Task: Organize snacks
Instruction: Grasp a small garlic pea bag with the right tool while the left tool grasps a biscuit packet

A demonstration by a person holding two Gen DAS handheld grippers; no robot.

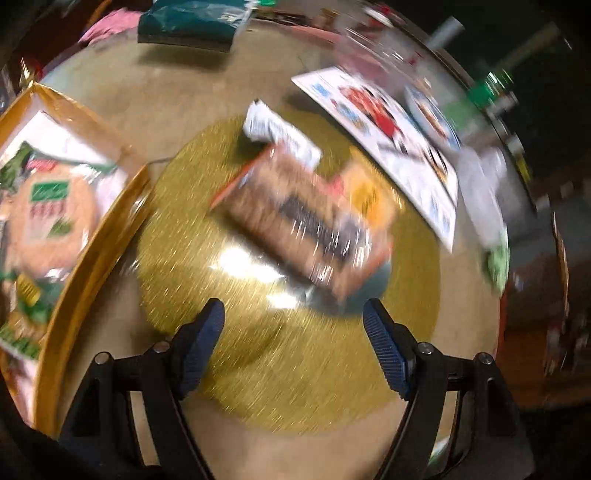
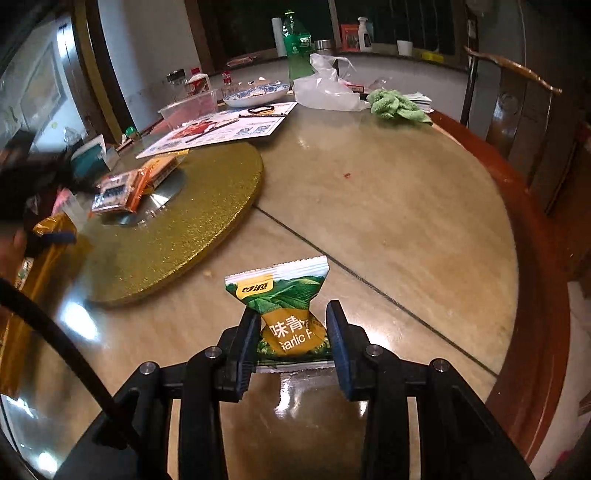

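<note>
My left gripper is open and empty above the gold turntable. Just ahead of it lies an orange-brown snack packet, with a white packet behind it. A gold box at the left holds several green and white snack packets. My right gripper is shut on a green and yellow garlic pea packet, pinched at its middle above the table. The orange packets on the turntable and the gold box show at the left of the right wrist view. The left wrist view is blurred.
A printed flyer lies past the turntable. A teal pack sits at the far edge. A blue plate, plastic bag, green cloth, green bottle and clear tub stand at the back. A wooden chair is at the right.
</note>
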